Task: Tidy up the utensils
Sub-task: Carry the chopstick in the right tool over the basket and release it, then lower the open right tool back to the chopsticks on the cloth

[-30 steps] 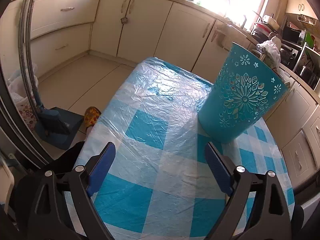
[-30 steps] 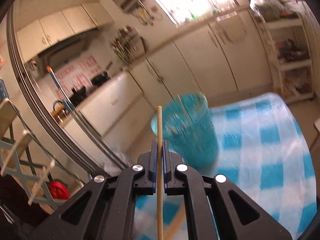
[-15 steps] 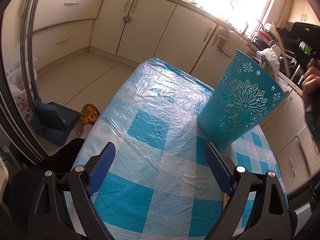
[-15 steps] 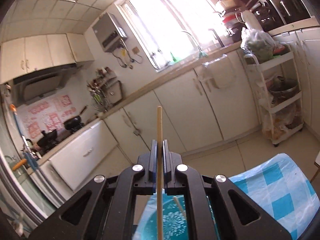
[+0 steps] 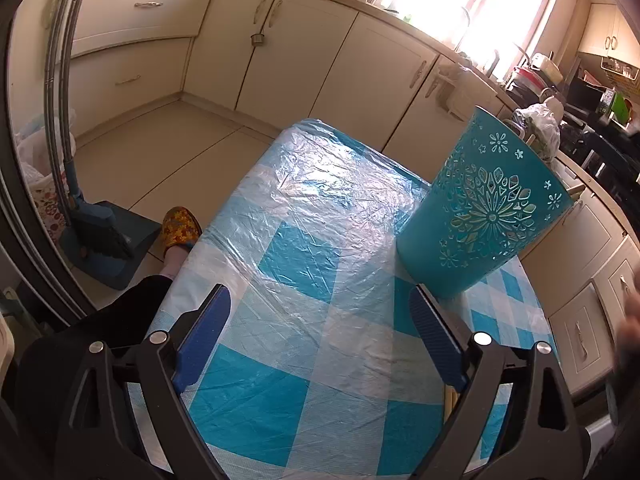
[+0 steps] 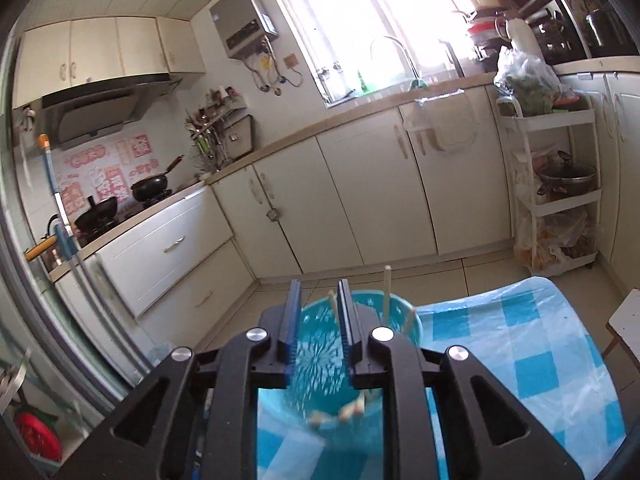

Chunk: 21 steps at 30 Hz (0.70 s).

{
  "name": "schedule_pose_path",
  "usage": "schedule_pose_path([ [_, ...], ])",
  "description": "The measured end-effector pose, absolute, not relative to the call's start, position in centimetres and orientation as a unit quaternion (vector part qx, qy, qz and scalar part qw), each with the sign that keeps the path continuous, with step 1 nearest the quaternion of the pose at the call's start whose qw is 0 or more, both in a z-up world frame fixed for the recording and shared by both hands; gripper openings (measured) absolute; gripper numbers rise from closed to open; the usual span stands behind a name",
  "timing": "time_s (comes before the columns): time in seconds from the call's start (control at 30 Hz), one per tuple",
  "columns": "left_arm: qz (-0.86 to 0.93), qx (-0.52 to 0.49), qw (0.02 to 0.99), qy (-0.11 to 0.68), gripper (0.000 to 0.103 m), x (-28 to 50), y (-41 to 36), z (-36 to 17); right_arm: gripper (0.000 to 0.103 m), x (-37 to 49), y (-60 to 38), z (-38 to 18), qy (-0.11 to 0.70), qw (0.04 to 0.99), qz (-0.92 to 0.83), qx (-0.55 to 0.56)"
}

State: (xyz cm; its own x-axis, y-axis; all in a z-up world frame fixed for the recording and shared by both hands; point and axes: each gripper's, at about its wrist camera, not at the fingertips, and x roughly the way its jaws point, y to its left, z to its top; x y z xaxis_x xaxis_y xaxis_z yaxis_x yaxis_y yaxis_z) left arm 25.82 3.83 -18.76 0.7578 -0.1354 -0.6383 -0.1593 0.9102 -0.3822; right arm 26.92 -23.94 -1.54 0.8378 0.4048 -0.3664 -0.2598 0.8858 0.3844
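A teal perforated basket [image 5: 480,216] stands on the blue-checked table [image 5: 304,264], far right of my left gripper [image 5: 320,320], which is open and empty low over the table. A wooden chopstick end [image 5: 451,400] shows by its right finger. In the right wrist view my right gripper [image 6: 319,304] is open and empty directly above the basket [image 6: 320,344]. Several wooden chopsticks [image 6: 387,292] stand inside the basket and lean on its rim.
Cream kitchen cabinets [image 5: 280,52] run behind the table. A dustpan and broom [image 5: 100,240] and a slippered foot [image 5: 180,228] are on the floor left. A white shelf cart [image 6: 556,184] stands at the right.
My right gripper held a chopstick upright, moved over the basket, opened and let it go into the basket. The left gripper barely shifted.
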Motion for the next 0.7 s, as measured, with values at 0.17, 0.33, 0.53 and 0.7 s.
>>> schedule_pose_path([
  [0.17,0.006,-0.215,0.912,0.349,0.087,25.8,3.8,-18.8,0.023,21.8,-24.8,-6.2,0.323,0.922,0.163,0.136],
  [0.33,0.007,-0.214,0.912,0.35,0.088,25.9,3.7,-18.9,0.021,19.5,-24.1,-12.8,0.431,0.879,0.156,0.132],
  [0.53,0.008,-0.221,0.911,0.349,0.088,25.9,3.9,-19.1,0.021,20.1,-22.3,-15.5,0.468,0.864,0.149,0.111],
  [0.7,0.007,-0.221,0.911,0.349,0.088,25.8,3.9,-19.1,0.021,20.6,-21.6,-16.6,0.476,0.864,0.132,0.103],
])
